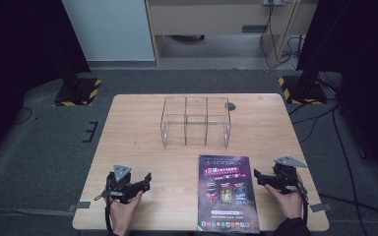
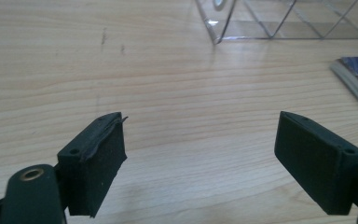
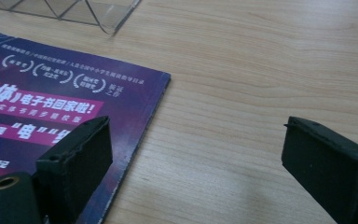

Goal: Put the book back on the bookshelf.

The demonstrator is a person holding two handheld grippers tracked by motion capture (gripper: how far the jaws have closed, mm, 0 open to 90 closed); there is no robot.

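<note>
Purple magazine (image 1: 227, 191) with pink banner, white lettering and dark cover pictures; clear, colourless acrylic organizer (image 1: 195, 121); pale wood-grain table (image 1: 128, 132); black grippers, left (image 1: 142, 183) and right (image 1: 259, 178), grey top plates; grey floor (image 1: 44, 142) carpet.

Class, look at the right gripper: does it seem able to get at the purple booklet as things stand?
Probably yes. The right gripper sits just beside the booklet with its jaws wide open, and only bare table lies between them. The booklet lies flat, so catching its edge may be awkward.
</note>
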